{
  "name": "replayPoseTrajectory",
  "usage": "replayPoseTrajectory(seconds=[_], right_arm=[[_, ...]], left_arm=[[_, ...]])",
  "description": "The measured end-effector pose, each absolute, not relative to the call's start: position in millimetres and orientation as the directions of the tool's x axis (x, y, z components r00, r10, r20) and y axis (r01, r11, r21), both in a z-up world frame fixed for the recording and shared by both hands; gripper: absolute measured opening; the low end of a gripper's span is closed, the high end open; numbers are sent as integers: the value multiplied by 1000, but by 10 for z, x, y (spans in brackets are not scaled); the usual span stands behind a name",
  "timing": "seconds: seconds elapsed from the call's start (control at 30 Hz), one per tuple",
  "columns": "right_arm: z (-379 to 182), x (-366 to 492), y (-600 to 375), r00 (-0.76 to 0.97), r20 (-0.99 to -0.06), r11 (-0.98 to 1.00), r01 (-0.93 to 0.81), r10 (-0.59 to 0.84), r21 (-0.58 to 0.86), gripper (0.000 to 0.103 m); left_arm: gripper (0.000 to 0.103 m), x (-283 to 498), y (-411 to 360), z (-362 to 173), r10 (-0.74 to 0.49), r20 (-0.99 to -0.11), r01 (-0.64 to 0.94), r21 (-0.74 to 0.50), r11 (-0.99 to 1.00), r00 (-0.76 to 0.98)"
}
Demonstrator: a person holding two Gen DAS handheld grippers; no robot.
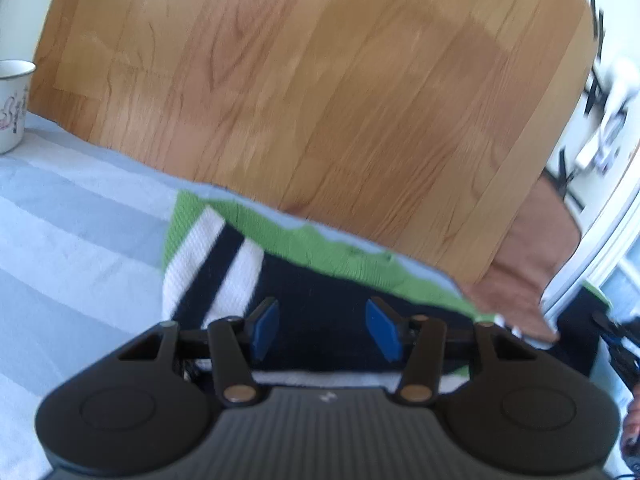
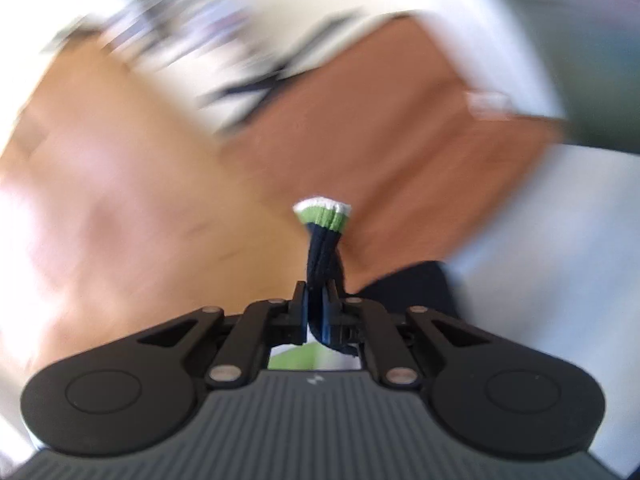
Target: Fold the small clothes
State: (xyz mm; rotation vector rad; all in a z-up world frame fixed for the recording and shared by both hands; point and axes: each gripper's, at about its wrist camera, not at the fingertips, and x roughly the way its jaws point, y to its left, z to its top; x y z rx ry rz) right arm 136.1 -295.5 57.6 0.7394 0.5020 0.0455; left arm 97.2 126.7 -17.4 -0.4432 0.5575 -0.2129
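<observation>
1. In the left wrist view, the left claw [image 1: 323, 326] sits low in the middle of the frame with its two blue pads [image 1: 267, 326] set wide apart and nothing between them.
2. Just beyond those pads lies a knitted garment [image 1: 304, 280] in dark navy with white stripes and a green border, spread flat across the lower middle of the frame.
3. The garment rests on a cloth [image 1: 76, 220] striped in pale blue and white that covers the counter, and its green edge runs close along the cloth's far edge.
4. A white mug [image 1: 12, 104] with a printed pattern stands on the cloth at the left edge of the frame, well apart from the garment.
5. A wooden floor [image 1: 320, 88] fills the upper part of that view, past the counter's edge.
6. In the right wrist view, the right claw [image 2: 317, 312] is at lower centre, clamped together on a bunched fold of the garment [image 2: 322, 240].
7. The pinched piece sticks up from between the fingers, navy at the base, then green, with a white tip.
8. The background of the right view is too blurred to make out.
</observation>
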Motion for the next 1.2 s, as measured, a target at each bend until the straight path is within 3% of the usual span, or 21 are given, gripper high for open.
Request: replayPoseTrajectory(seconds=[0.2,0.33,0.47,0.57,0.7,0.77,0.83,0.9,1.03,1.07,1.13,1.2], right_arm=[[679,1909,-1371,755,-397,792,-256,522,554,9],[288,1967,-488,599,-469,756,-438,649,487,10],[-85,1919,-68,366,-610,693,-544,703,473,21],[3,1837,-381,388,-568,680,-528,726,508,26],[219,1781,-1180,564,-504,750,-390,653,535,34],[246,1764,-1550,658,-514,810,-271,550,520,40],[219,1810,-1813,713,-549,862,-157,436,481,46],[165,1879,-1972,728,-577,888,-95,370,450,47],[-19,2098,-1983,677,-653,916,-80,339,393,53],[-101,2164,-1928,659,-684,931,-72,313,357,52],[-231,2206,-1883,636,-721,952,-77,275,295,32],[-251,2169,-1960,676,-684,949,-78,275,304,9]], left_arm=[[53,914,1587,-39,-307,-399,57,-529,847,864],[54,978,1714,-69,-314,-410,31,-566,824,856],[54,1090,1662,-150,-329,-460,30,-545,838,824],[52,1148,1584,-212,-332,-500,31,-519,854,800],[50,1172,1472,-260,-313,-536,33,-467,883,784],[37,1170,1413,-279,-306,-549,40,-444,895,778],[12,1172,1366,-300,-318,-553,59,-434,899,770],[4,1167,1315,-309,-325,-555,80,-420,904,766],[3,1146,1228,-319,-294,-550,94,-363,927,782],[3,1142,1214,-319,-286,-544,95,-351,931,789],[2,1134,1197,-321,-263,-534,89,-328,940,804],[2,1126,1193,-312,-242,-520,81,-312,947,819]])
